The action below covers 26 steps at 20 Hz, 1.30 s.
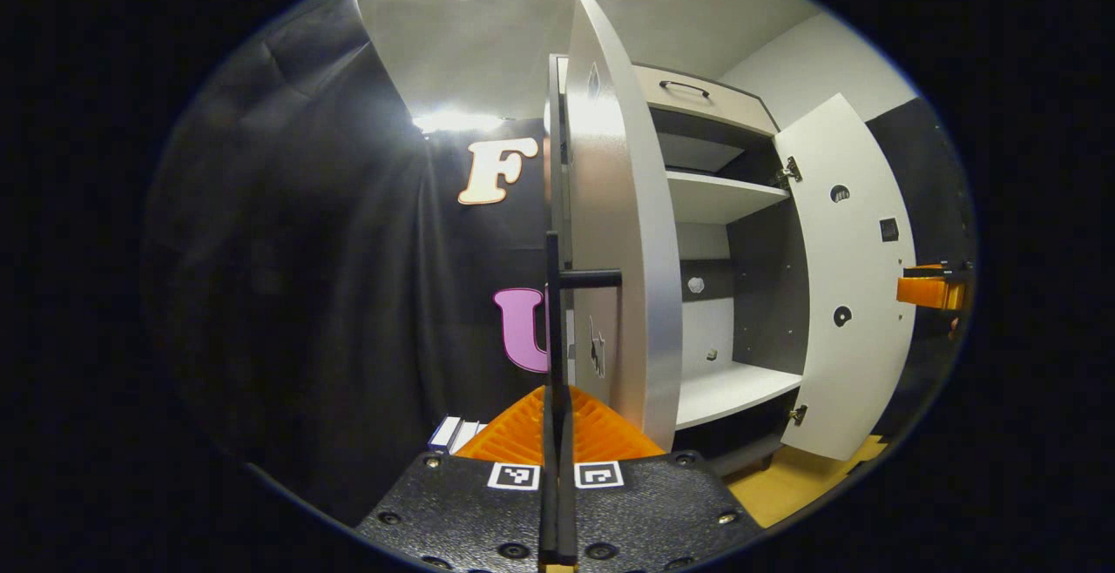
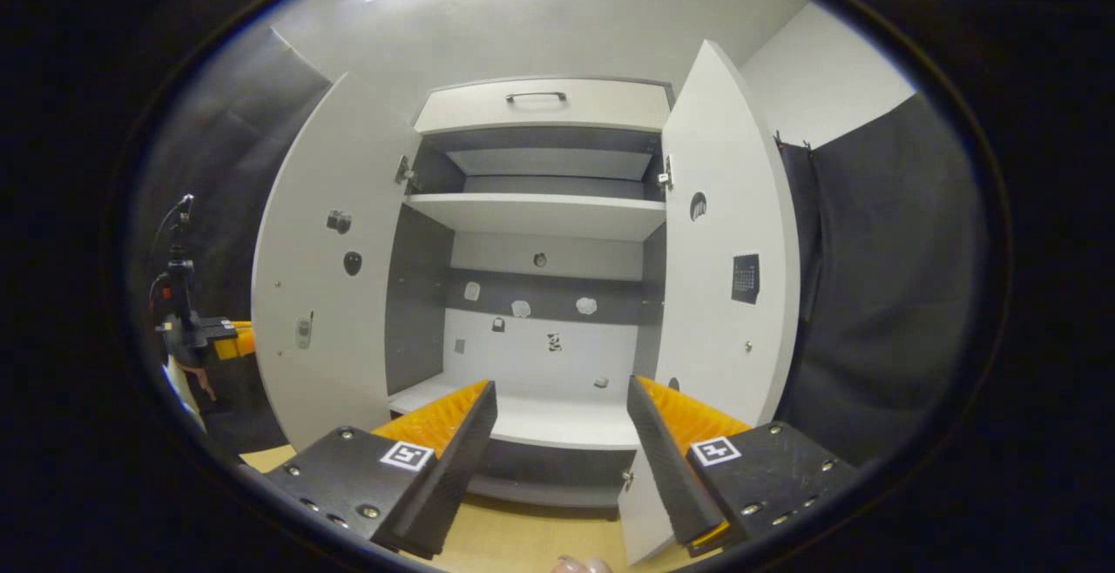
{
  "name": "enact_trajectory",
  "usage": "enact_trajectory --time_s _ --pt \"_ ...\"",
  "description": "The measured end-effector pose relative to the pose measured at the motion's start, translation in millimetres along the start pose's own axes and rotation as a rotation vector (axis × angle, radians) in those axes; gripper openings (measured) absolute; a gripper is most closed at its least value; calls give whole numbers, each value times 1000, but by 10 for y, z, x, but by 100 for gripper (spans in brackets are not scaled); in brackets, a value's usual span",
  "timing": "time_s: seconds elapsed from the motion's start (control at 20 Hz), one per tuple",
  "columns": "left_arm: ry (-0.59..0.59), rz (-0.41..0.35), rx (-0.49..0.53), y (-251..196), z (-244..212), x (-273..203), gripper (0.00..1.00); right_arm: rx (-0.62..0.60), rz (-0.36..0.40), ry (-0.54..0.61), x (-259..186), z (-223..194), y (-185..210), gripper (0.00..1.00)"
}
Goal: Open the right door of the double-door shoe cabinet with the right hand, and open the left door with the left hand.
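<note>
Clamping the left claw on the thin bar handle of the left door — a stiff, light hinged panel best taken there — right claw hanging released before the shoe cabinet, right door standing wide.

The right gripper has its fingers spread apart, facing the shoe cabinet. The left door and right door stand open.
</note>
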State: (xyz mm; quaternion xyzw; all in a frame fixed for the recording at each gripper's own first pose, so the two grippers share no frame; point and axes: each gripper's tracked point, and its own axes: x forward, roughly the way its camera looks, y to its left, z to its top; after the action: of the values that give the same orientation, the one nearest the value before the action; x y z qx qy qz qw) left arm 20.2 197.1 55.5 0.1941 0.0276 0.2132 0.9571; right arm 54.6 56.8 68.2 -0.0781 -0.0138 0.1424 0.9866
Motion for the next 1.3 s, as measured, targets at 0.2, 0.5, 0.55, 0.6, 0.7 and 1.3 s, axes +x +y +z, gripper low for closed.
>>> enact_trajectory --time_s 0.2,0.5,0.55,0.6,0.7,1.3 --pt "-20 5 24 26 18 -15 4 9 9 8 35 -13 -30 89" --pt "-27 71 -44 107 10 -41 39 4 30 16 97 -39 -43 92" --pt "-26 84 -42 132 12 -62 50 3 34 16 101 -46 -44 92" --pt "-21 98 -37 167 4 -81 63 3 41 17 108 -52 -37 92" --pt "-6 113 -20 206 -12 -130 80 8 58 20 141 -78 -20 89" --pt "-122 -61 19 -746 865 -680 96 30 218 55 301 -298 297 92"
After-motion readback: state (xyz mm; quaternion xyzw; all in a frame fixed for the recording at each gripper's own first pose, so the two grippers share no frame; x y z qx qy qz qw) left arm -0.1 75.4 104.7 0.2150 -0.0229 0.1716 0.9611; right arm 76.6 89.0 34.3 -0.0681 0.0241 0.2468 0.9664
